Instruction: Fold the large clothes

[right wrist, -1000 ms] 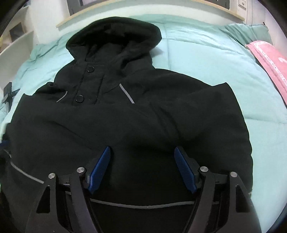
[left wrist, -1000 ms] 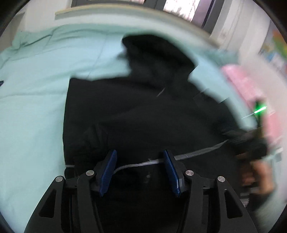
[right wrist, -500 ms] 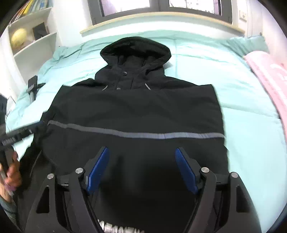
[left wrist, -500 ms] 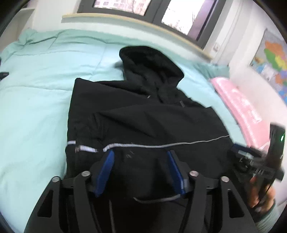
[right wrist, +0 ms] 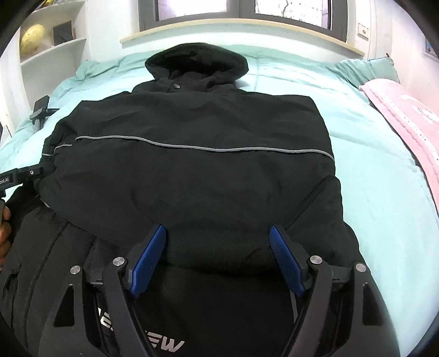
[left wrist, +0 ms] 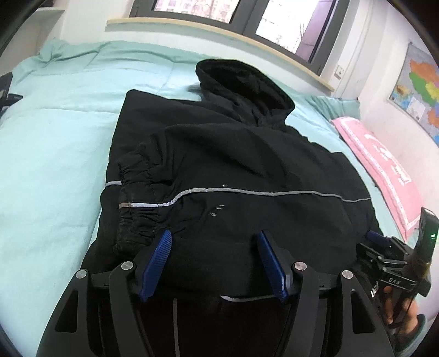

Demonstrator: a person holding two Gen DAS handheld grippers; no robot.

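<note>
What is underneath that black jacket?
The jacket lies on a mint green quilt, which shows all around it. Folded layers, including a sleeve cuff, lie on top. Whatever is directly beneath the jacket is covered.

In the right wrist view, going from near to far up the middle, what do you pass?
right gripper → grey reflective stripe on the black jacket → hood → teal bedspread → window sill → window
</note>
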